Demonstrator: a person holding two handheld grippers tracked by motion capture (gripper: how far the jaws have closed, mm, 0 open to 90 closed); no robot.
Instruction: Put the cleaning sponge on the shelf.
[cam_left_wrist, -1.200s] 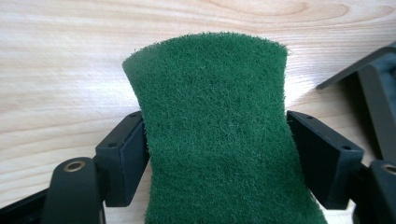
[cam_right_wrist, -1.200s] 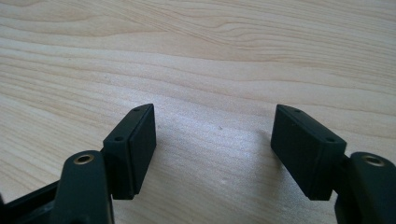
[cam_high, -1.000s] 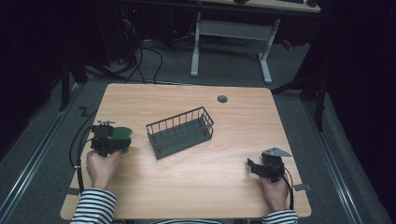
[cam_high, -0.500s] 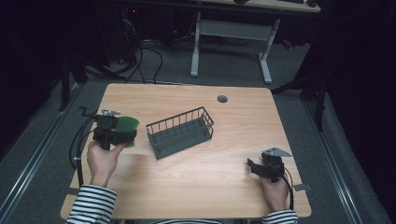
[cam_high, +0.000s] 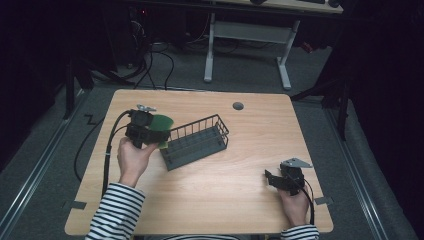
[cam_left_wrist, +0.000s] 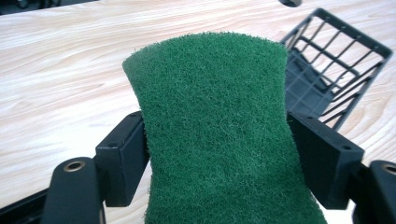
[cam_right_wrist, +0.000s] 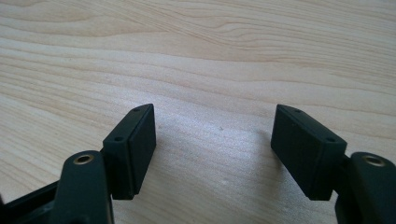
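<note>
At the left of a wooden table, a person's left hand holds the left gripper above the tabletop, its two black jaws pinching a green scouring pad by its side edges; the pad bows slightly between them. The pad sits just beside the near-left end of a dark wire basket, which stands at an angle near the table's middle. A small grey disc lies towards the far edge. At the near right, well apart from the basket, the right gripper rests low over the wood in the person's right hand, jaws spread wide with bare tabletop between them.
</note>
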